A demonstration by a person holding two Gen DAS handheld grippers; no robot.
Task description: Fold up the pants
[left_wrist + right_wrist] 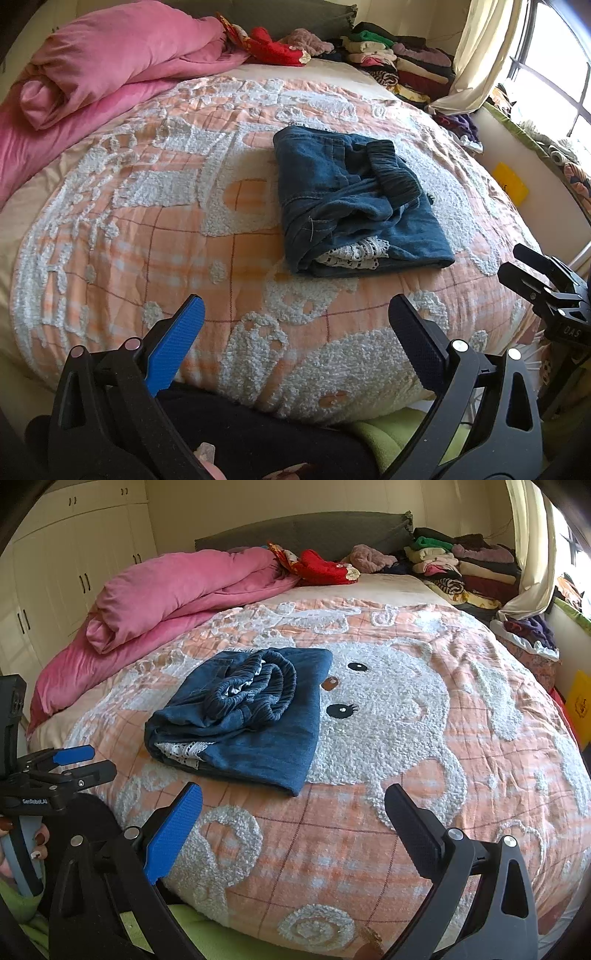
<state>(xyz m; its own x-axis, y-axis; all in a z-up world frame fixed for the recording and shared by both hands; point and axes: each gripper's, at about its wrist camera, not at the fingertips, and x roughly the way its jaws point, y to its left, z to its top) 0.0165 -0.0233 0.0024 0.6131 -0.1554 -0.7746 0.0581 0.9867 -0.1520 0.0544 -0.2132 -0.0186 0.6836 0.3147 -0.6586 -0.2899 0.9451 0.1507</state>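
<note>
Blue denim pants (354,199) lie folded into a thick packet on the orange and white bedspread (184,229), elastic waistband on top and white lace trim showing at the near edge. The right wrist view shows the same pants (243,716) left of centre. My left gripper (295,314) is open, held back near the bed's front edge, short of the pants with nothing between its fingers. My right gripper (293,801) is open too, empty, just in front of the packet. Each gripper appears at the edge of the other's view: the right gripper (532,273) and the left gripper (92,760).
A pink duvet (110,74) is bunched at the back left. Stacks of folded clothes (399,62) and red fabric (273,46) line the headboard. A curtain (476,59) and window stand on the right, white wardrobes (74,576) on the left. A hand (22,849) holds the left gripper's handle.
</note>
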